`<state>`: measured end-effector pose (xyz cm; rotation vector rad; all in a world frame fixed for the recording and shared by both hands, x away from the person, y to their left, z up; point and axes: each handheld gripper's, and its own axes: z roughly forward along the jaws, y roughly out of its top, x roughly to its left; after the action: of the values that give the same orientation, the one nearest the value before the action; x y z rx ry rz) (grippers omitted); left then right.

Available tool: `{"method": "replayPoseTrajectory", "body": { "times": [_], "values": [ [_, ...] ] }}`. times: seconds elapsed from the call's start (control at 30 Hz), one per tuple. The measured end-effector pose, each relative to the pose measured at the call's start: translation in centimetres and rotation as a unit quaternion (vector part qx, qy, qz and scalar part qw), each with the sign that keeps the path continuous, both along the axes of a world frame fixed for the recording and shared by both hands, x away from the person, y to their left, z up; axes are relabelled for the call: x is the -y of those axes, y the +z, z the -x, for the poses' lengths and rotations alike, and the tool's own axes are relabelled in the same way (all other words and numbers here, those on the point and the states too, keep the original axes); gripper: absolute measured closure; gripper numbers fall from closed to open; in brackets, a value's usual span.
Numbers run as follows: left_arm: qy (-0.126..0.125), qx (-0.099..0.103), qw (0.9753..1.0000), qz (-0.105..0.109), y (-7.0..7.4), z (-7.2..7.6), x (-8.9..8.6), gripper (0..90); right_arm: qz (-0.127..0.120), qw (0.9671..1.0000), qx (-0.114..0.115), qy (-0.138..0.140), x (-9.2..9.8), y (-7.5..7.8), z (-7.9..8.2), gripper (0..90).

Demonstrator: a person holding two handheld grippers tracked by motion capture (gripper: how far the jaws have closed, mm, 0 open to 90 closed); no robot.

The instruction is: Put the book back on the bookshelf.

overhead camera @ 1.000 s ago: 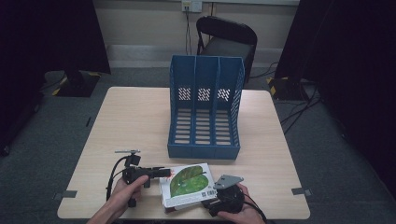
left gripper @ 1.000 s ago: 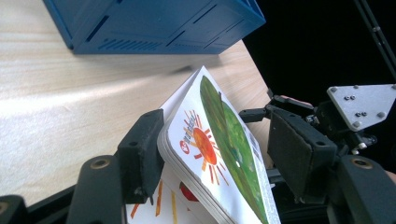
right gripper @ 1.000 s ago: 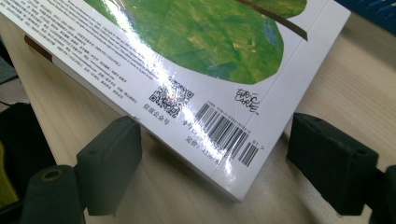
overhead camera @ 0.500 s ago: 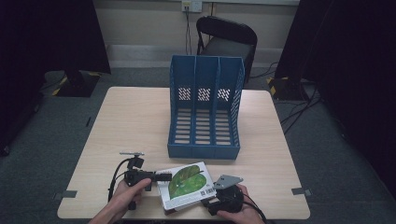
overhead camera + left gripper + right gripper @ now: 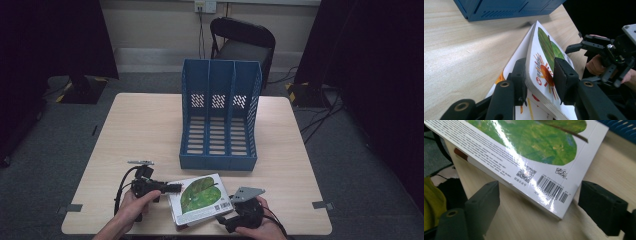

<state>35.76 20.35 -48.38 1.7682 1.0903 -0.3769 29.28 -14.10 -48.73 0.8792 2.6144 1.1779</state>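
A white book with a green leaf cover (image 5: 200, 199) lies near the table's front edge, between both hands. My left gripper (image 5: 172, 188) (image 5: 540, 72) is shut on the left edge of this book (image 5: 541, 50) and holds that edge raised off a second white book (image 5: 500, 76) under it. My right gripper (image 5: 227, 220) (image 5: 541, 201) is open. Its jaws stand on either side of the barcode corner of the leaf book (image 5: 529, 150) without touching it. The lower book's dark red edge (image 5: 461, 154) shows beneath.
A blue three-slot file rack (image 5: 220, 115) stands upright at the middle of the wooden table (image 5: 135, 135), just behind the books. A black chair (image 5: 242, 42) stands beyond the table's far edge. Cables trail from both grippers.
The leaf book and my left gripper have shifted slightly toward the front left. The right gripper has stayed almost still at the book's front right corner.
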Motion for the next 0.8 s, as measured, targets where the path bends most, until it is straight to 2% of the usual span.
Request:
{"method": "replayPoseTrajectory", "body": {
  "times": [0.1,0.13,0.2,0.27,0.3,0.33,0.43,0.53,0.63,0.7,0.8],
  "values": [
    [-0.007,0.023,0.9997,-0.003,0.6,0.1,0.2,64.2,-0.019,0.9998,-0.001,-0.01,0.8,0.5,-0.4,15.7],
    [-0.014,0.038,0.9991,-0.009,0.7,0.2,0.3,64.2,-0.028,0.9995,-0.002,-0.013,1.0,0.7,-0.7,15.6],
    [-0.03,0.062,0.9974,-0.024,1.2,0.5,0.7,64.8,-0.037,0.9991,-0.002,-0.022,1.4,0.9,-1.5,15.6],
    [-0.043,0.082,0.9951,-0.036,1.6,0.7,1.1,66.2,-0.05,0.9983,-0.017,-0.025,1.6,0.9,-2.4,14.5],
    [-0.052,0.096,0.9933,-0.037,1.8,0.9,1.4,66.9,-0.052,0.998,-0.024,-0.026,1.6,0.8,-2.8,13.6],
    [-0.06,0.102,0.9925,-0.03,1.9,1.1,1.6,68.4,-0.054,0.9979,-0.026,-0.025,1.6,0.8,-3.2,13.6],
    [-0.065,0.108,0.9915,-0.032,2.0,1.2,1.9,69.5,-0.063,0.9975,-0.026,-0.018,1.5,0.9,-4.0,14.0],
    [-0.068,0.11,0.991,-0.033,2.0,1.2,1.8,69.5,-0.079,0.9965,-0.023,-0.013,1.4,1.0,-4.7,18.6],
    [-0.072,0.12,0.9895,-0.036,2.1,1.3,1.9,69.5,-0.084,0.9957,-0.036,-0.013,1.2,0.8,-5.5,21.9],
    [-0.073,0.124,0.9887,-0.04,2.2,1.4,1.9,69.6,-0.091,0.9944,-0.053,0.001,1.0,0.5,-6.0,27.1],
    [-0.078,0.132,0.9874,-0.041,2.4,1.5,1.9,69.8,-0.086,0.9951,-0.048,0.004,0.9,0.8,-5.7,30.5]
  ]
}}
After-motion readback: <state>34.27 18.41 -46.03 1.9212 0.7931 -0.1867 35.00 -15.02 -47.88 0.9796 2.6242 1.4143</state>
